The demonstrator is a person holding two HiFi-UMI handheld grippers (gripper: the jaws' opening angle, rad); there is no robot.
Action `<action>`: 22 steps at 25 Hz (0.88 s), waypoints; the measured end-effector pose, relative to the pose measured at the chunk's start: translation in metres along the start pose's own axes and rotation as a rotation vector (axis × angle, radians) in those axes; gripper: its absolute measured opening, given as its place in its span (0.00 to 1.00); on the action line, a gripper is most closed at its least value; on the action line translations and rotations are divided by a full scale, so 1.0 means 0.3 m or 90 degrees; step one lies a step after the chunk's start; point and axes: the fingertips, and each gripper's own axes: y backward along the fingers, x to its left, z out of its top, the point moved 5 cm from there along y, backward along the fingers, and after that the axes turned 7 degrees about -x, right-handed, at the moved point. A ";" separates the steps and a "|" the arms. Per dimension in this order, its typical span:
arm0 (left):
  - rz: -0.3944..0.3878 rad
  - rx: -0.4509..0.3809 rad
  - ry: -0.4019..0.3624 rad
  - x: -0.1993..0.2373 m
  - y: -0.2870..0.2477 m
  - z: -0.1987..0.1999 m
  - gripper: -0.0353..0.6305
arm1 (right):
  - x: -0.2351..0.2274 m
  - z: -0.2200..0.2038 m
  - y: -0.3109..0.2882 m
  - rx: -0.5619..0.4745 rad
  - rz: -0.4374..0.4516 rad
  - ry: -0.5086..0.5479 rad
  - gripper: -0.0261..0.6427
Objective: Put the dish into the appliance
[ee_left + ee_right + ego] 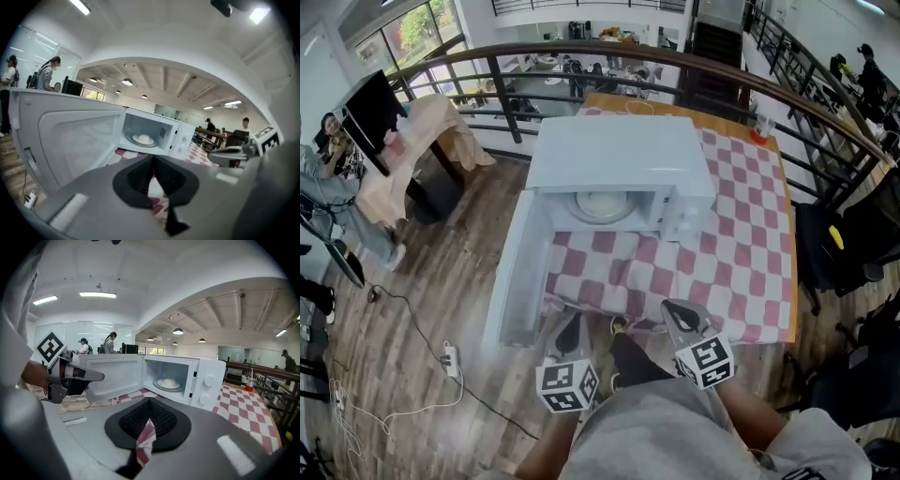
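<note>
**Desk:** Where's the dish?

**Me:** I see the dish (600, 204) lying on the turntable (180, 387) inside the microwave (623, 155), which stands on the cloth-covered surface (741, 253). The door (514, 272) hangs wide open on my left.

**Desk:** And your tools?

**Me:** Both empty, I judge. The left tool (571, 326) has its jaws pressed together with nothing between them. The right tool (682, 314) looks the same, its tips meeting and only the checked cloth (143, 446) showing behind them. Both hover at the near edge of the surface, well apart from the microwave.

**Desk:** So what's left?

**Me:** I reckon the placing is done and only the door is left to close. I'd take the left tool, since the door is on that side. I go round to its outer face, set the closed tips near the free edge, and swing it shut in one smooth arc. I keep the right tool clear of the opening and push gently, so the microwave doesn't slide on the cloth.
</note>
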 end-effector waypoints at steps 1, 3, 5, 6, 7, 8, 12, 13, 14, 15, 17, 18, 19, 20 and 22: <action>-0.004 -0.002 0.004 -0.006 0.014 0.000 0.07 | 0.009 0.002 0.012 -0.001 0.001 0.000 0.04; -0.010 -0.003 0.006 -0.018 0.042 -0.005 0.07 | 0.025 0.005 0.034 -0.002 0.003 0.003 0.04; -0.016 -0.004 0.007 -0.031 0.064 -0.011 0.07 | 0.032 0.003 0.056 0.000 0.004 0.006 0.04; -0.018 -0.005 0.008 -0.037 0.073 -0.014 0.07 | 0.033 0.004 0.066 0.001 0.002 0.008 0.04; -0.021 -0.006 0.007 -0.043 0.081 -0.015 0.07 | 0.033 0.004 0.075 0.001 0.001 0.010 0.04; -0.023 -0.007 0.004 -0.048 0.088 -0.017 0.07 | 0.034 0.003 0.082 0.001 -0.001 0.011 0.04; -0.027 -0.006 -0.002 -0.066 0.096 -0.025 0.07 | 0.024 -0.008 0.105 -0.005 -0.007 0.014 0.03; -0.026 -0.007 -0.002 -0.071 0.095 -0.026 0.07 | 0.017 -0.011 0.111 -0.005 -0.009 0.015 0.04; -0.026 -0.008 -0.002 -0.076 0.092 -0.024 0.07 | 0.008 -0.013 0.117 -0.005 -0.010 0.017 0.04; -0.026 -0.010 -0.002 -0.080 0.088 -0.019 0.07 | -0.001 -0.013 0.121 -0.006 -0.011 0.019 0.04; -0.027 -0.009 -0.004 -0.093 0.086 -0.015 0.07 | -0.018 -0.017 0.139 -0.006 -0.015 0.017 0.04; -0.029 -0.006 -0.005 -0.104 0.085 -0.018 0.07 | -0.029 -0.024 0.151 -0.004 -0.019 0.015 0.04; -0.032 -0.003 -0.006 -0.117 0.084 -0.021 0.07 | -0.042 -0.030 0.163 -0.003 -0.024 0.012 0.04; -0.036 0.000 -0.007 -0.132 0.081 -0.023 0.07 | -0.057 -0.035 0.171 -0.003 -0.028 0.009 0.03; -0.042 0.004 -0.015 -0.161 0.074 -0.027 0.07 | -0.084 -0.041 0.184 -0.005 -0.034 0.004 0.04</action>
